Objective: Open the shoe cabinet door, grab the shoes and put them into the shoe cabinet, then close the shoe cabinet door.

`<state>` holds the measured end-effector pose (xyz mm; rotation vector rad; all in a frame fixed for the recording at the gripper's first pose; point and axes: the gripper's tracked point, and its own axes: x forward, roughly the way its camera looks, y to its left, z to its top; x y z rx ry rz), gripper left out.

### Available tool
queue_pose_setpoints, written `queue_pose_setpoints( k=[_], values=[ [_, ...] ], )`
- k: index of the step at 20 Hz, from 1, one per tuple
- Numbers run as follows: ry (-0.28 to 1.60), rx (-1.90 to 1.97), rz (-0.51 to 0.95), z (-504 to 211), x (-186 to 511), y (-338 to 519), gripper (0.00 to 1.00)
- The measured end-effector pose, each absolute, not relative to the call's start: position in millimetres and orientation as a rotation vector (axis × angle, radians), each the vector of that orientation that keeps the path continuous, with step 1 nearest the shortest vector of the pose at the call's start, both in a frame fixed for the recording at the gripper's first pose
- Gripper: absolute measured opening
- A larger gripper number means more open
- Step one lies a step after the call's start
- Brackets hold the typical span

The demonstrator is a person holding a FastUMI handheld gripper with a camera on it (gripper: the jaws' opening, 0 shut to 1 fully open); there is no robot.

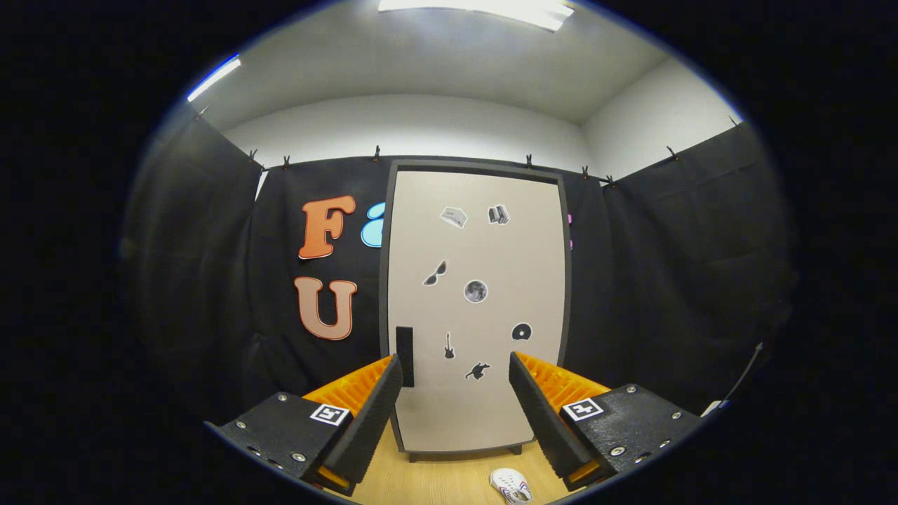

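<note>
Black-curtained booth, white walls above, two ceiling lights, pale wooden floor (435, 484). One shoe cabinet (477, 308) against the cloth, door shut, one dark handle (405, 355) near its left edge, seven small stickers. One white shoe (511, 485) on the floor, between the fingers, before the cabinet. Tool (456, 403) spread wide, pinching nothing.

Recording booth (cloth-draped walls (666, 280)), shoe cabinet (477, 308)

Beige cabinet door (477, 308) with a dark grey frame, black handle (405, 355) and small black-and-grey stickers (476, 291), centre frame. White shoe (511, 485) with patterned sole on light wood floor (435, 480), bottom centre. White walls above.
</note>
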<state>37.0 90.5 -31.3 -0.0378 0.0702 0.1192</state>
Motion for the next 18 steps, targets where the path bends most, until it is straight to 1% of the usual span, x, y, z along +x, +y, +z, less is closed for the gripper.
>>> queue_pose_setpoints(
  k=[6,13,18],
  values=[
    [0.142,-0.033,0.165,-67.9,80.3,133.2,0.95],
    [0.186,-0.1,0.128,-111.2,140.9,158.9,0.95],
    [0.206,-0.079,0.151,-140.5,177.7,182.4,0.94]
  ],
)
